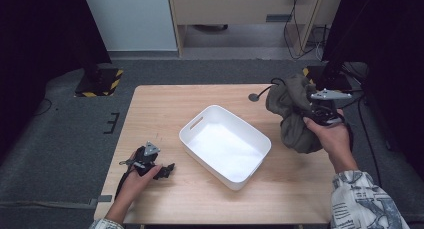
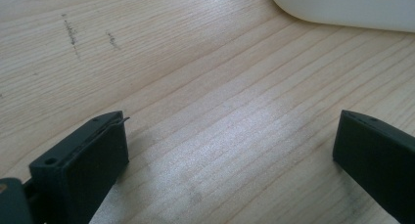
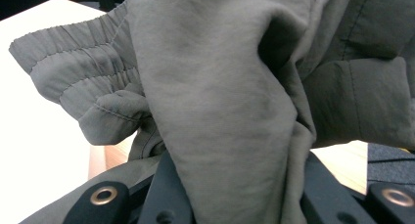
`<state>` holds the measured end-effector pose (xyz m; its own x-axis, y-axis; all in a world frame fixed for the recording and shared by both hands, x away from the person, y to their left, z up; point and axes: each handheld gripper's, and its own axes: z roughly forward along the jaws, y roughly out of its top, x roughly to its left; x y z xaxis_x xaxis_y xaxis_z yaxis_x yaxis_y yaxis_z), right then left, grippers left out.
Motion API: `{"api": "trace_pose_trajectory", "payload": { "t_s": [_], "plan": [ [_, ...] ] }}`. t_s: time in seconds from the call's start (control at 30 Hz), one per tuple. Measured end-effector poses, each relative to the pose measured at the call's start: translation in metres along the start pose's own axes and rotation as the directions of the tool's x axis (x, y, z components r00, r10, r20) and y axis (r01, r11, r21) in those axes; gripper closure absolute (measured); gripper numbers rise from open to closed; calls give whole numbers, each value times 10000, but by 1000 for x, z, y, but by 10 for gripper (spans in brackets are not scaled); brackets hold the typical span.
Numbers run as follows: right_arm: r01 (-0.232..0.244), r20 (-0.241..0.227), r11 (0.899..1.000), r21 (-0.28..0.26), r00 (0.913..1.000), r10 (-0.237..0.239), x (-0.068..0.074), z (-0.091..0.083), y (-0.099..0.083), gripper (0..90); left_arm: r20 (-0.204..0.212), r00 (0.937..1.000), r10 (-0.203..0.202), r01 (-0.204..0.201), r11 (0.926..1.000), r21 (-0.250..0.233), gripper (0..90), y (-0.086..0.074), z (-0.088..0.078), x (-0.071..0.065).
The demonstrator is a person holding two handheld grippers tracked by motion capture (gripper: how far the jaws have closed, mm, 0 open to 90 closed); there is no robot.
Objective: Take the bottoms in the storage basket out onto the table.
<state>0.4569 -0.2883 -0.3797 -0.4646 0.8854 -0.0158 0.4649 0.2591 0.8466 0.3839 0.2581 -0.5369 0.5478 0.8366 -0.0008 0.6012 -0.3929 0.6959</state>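
Observation:
An olive-grey garment (image 1: 292, 114) hangs bunched over the right side of the wooden table (image 1: 165, 104), just right of a white plastic bin (image 1: 205, 164). My right gripper (image 1: 305, 113) is shut on the garment, held in a hand above the table's right edge. In the right gripper view the cloth (image 3: 220, 97) is pinched between the black jaws of the right gripper (image 3: 240, 185), with an elastic hem hanging to the left. My left gripper (image 1: 165, 171) rests on the table to the left of the bin. It (image 2: 230, 136) stands open over bare wood, with the bin's corner (image 2: 342, 6) ahead.
A black cable with a round disc (image 1: 254, 96) lies on the table's far right. A striped black-and-yellow stand base (image 1: 100, 81) sits on the floor at the far left. A dark stand (image 1: 332, 64) rises beyond the right edge.

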Motion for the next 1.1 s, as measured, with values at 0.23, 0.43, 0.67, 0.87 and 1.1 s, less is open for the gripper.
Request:
{"api": "trace_pose_trajectory", "payload": {
  "t_s": [0.23,0.43,0.67,0.87,1.1],
  "plan": [
    [-268,222,9996,72,9994,266,-9,2,-13,759,-5,10000,-2,2,10000,-2,0,0,0,0],
    [-416,237,9988,259,9989,410,-11,11,-23,759,-4,10000,-2,2,10000,-1,0,0,0,0],
    [-495,280,9961,737,9985,476,-11,29,-39,756,-3,10000,-5,5,10000,-3,0,0,0,0],
    [-574,218,9918,1145,9982,553,-11,47,-58,754,-4,10000,-4,4,10000,-6,0,0,0,0],
    [-861,-6,9881,1277,9962,869,-8,57,-73,749,-15,10000,-15,15,10000,-4,0,0,0,0]
  ]
}}
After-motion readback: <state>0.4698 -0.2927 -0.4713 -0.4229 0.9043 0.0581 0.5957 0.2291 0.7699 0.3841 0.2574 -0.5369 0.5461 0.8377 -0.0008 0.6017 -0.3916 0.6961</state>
